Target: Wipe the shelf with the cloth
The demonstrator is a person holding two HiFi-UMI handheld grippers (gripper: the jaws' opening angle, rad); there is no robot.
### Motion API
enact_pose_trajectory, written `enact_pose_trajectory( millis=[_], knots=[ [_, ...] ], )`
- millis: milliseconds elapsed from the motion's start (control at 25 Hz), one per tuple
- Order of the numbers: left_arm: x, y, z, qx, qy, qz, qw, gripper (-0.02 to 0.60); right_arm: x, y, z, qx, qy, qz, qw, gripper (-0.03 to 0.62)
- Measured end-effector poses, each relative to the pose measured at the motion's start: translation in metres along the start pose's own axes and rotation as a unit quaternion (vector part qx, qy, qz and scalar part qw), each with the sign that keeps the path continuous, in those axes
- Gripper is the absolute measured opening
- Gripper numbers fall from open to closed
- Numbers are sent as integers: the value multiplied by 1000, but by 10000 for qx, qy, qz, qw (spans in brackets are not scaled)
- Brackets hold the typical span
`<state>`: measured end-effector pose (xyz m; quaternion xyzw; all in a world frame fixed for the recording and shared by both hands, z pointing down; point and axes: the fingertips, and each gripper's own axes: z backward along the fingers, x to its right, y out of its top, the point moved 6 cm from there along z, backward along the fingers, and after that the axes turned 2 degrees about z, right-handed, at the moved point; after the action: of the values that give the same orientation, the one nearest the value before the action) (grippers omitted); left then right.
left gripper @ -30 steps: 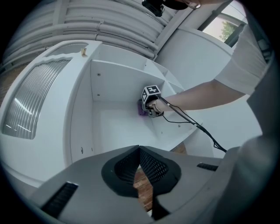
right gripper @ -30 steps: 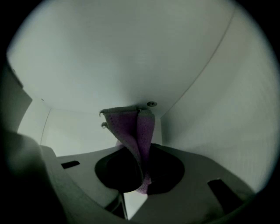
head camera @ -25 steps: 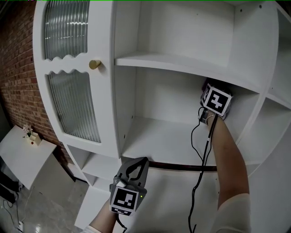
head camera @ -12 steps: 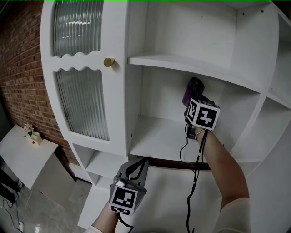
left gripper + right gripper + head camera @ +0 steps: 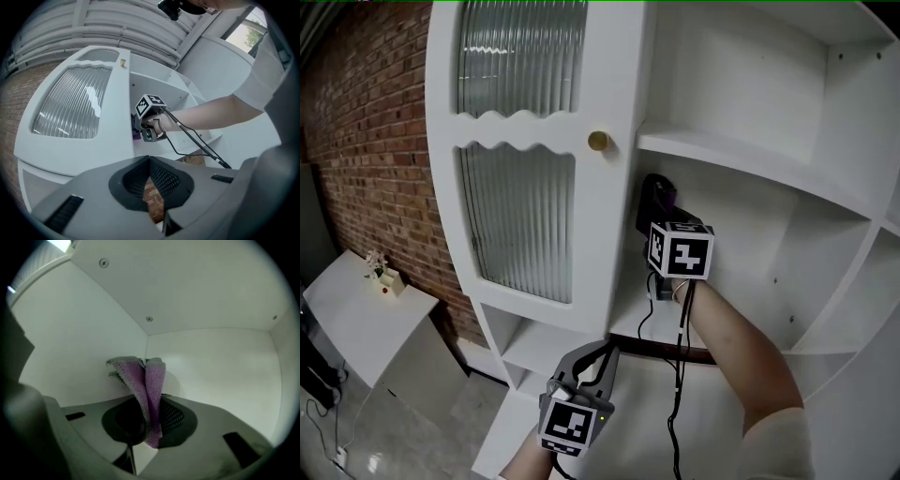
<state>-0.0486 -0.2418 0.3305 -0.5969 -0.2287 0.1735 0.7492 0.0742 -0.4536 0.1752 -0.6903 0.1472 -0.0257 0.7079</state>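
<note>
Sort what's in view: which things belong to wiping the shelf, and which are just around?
In the job: purple cloth; right hand-held gripper, shut on it; white shelf unit.

Just around: left hand-held gripper, shut and empty; ribbed glass door; brass knob; brick wall; low white table.

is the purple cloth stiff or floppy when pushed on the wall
Probably floppy: the cloth bunches in folds, its top edge curling over, where the right gripper pinches it. Likely light and grippy, given its fuzzy pile.

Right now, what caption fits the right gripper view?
Right gripper holds a purple cloth inside the white cabinet.
</note>
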Motion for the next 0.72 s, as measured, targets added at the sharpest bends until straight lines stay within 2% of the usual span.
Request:
enact_pose_trajectory(
  millis=[160, 520, 720],
  knots=[
    [-6, -5, 0, -16, 29, -117, 9999, 12, -8, 1, -20, -12, -124, 141, 9998, 80],
    [-1, -10, -10, -2, -120, -62, 9999, 12, 15, -1, -29, -5, -222, 617, 9978, 81],
    [7, -12, -12, -60, -160, -83, 9998, 12, 44, -6, -17, -51, -333, 457, 9984, 81]
  ],
)
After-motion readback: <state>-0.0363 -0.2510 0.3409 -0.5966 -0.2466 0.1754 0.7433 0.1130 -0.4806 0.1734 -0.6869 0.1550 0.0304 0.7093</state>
